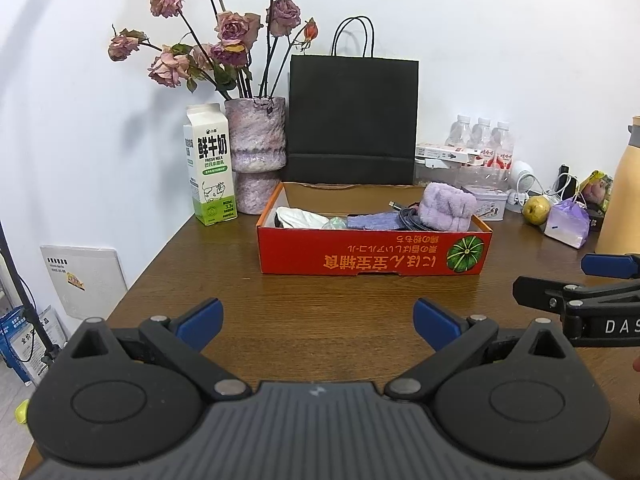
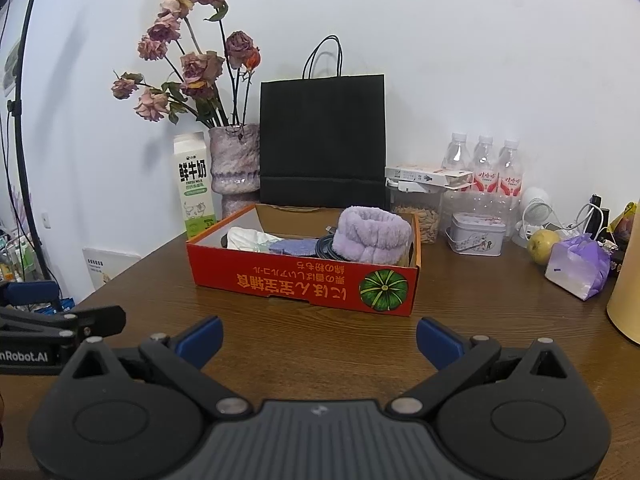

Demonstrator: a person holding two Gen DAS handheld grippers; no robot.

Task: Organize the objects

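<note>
Item: red cardboard box [image 1: 372, 254], on the wooden table [image 1: 312, 312], holding a lilac plush band [image 1: 448, 206], a cable and cloths. Left gripper [image 1: 318, 322] and right gripper [image 2: 319, 340]: jaws spread, empty, short of the box. Risk: reaching behind the box may topple the vase of dried roses [image 1: 256, 156] or the milk carton [image 1: 210, 164].

I see a wood-grain worktop [image 1: 320, 320] with a slight sheen, a printed cardboard box [image 1: 374, 254], a fluffy cloth band [image 2: 372, 236], and a matt paper bag [image 1: 354, 120].
</note>
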